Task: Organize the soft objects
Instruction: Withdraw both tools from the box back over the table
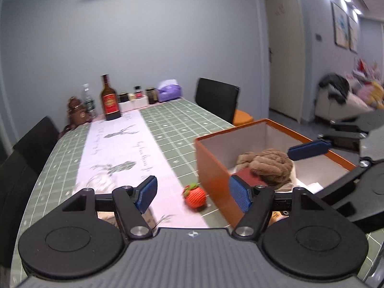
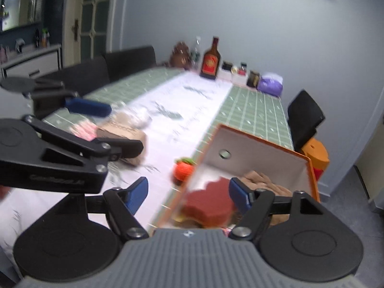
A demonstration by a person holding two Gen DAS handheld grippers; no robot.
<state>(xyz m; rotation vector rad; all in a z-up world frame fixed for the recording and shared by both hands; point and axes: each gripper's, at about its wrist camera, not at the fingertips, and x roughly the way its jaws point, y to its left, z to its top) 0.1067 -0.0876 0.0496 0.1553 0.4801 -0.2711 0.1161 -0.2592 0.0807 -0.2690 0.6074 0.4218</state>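
Hidden or unclear: the right wrist view is smeared by blur; the pale tan and pink things on the white table runner (image 2: 192, 110) beneath the left gripper there cannot be identified; the near wall of the orange cardboard box (image 1: 216, 168) cuts off the lower part of its contents; the near end of the table lies behind the gripper bodies
Left gripper (image 1: 195, 193): blue-padded jaws stand wide apart with nothing between them; touches nothing; hangs above the runner, just left of the box
Right gripper (image 2: 189, 193): jaws wide apart, empty; poised over the box's near left corner, above the red piece; pads clear of it
Soft objects: brown plush toy (image 1: 271, 165) lies inside the box on a dark red felt-like piece (image 2: 211, 204); orange knitted strawberry (image 1: 195, 196) sits on the runner, just left of the box
Far end of table: brown glass bottle with red label (image 1: 110, 100); small jars; purple bag (image 1: 169, 90)
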